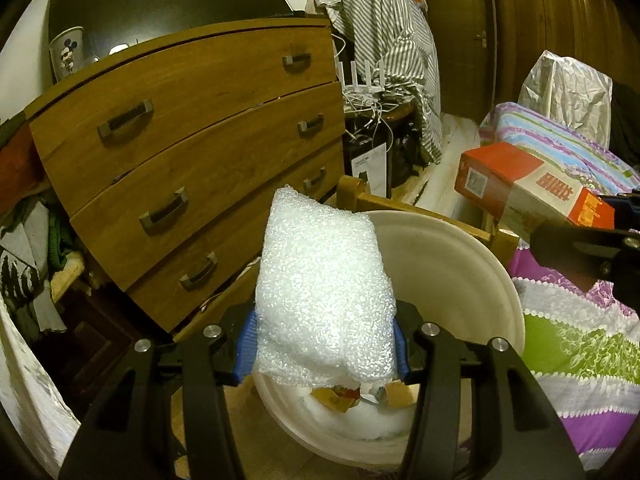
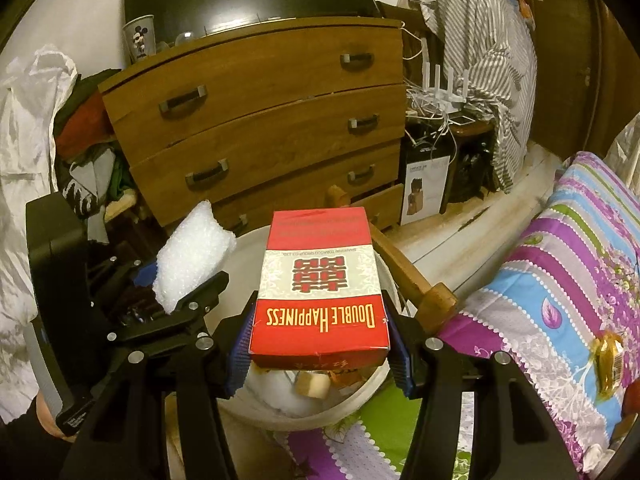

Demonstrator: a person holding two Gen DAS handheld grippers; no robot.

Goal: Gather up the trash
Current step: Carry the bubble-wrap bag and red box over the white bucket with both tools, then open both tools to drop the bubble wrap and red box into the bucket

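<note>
Trash in both grippers: bubble wrap clamped between the blue pads of the left gripper, standing up and out past the fingertips, and directly over the open mouth of the white bin. Below that gripper, inside the bin, white crumpled material and bits of cardboard scraps. Red and white carton pinched across its width by the right gripper, blue pads pressing both long sides, lettering "DOUBLE HAPPINESS" upside down, far end pointing away, body hovering over the near rim of the same bin. Just left of the right gripper, the left gripper with its bubble wrap, close but not touching the carton. From the left wrist view, the carton up and to the right, held out over the bedding. Beyond the bin, a wooden chair frame touching or just behind its far rim. Further ahead of both grippers, a brown chest of drawers with a Mickey Mouse cup on top. Right of the chest, a white router among tangled cables and a striped cloth draped high. Right of the grippers, a bed with a floral striped cover, and a gold-wrapped item lying on it.
</note>
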